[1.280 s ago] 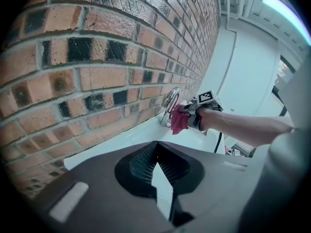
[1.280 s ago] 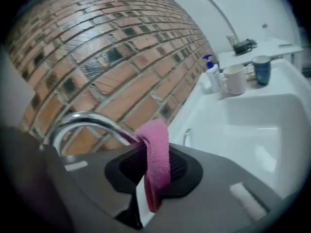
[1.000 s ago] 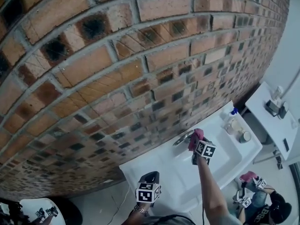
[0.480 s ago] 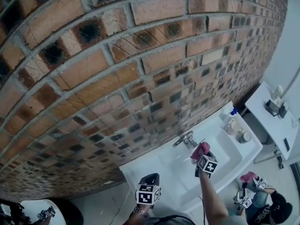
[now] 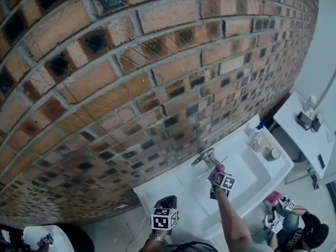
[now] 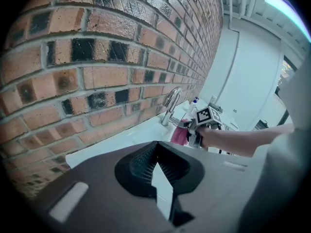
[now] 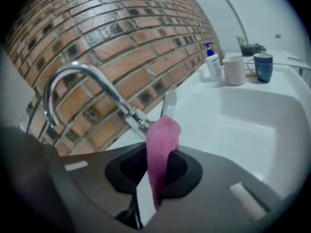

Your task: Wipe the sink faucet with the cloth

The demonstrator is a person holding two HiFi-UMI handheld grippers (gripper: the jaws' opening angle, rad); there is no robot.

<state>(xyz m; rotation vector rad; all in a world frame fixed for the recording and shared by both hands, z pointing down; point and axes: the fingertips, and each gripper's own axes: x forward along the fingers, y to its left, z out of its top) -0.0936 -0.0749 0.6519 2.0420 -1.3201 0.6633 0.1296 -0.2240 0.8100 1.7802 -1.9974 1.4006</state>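
The chrome faucet (image 5: 203,157) stands at the back of the white sink (image 5: 157,191), against the brick wall. My right gripper (image 5: 216,175) is shut on a pink cloth (image 5: 217,169) and holds it just in front of the faucet's base. In the right gripper view the cloth (image 7: 163,142) sticks up out of the shut gripper (image 7: 155,178), close to the faucet's lever (image 7: 168,102) and below the arched spout (image 7: 80,76). My left gripper (image 5: 167,200) hangs over the sink's left front part, shut and holding nothing (image 6: 160,171). From the left gripper view the faucet (image 6: 171,103) and cloth (image 6: 180,132) show ahead.
A soap bottle (image 7: 212,61) and two cups (image 7: 234,70) (image 7: 264,67) stand at the sink's right end. The brick wall (image 5: 131,77) rises directly behind the faucet. A white side table (image 5: 307,135) is to the right. A person with grippers (image 5: 278,214) sits at lower right.
My right gripper with the cloth has come down from the faucet's spout and shifted left, to the faucet's base. The left gripper has hardly moved.
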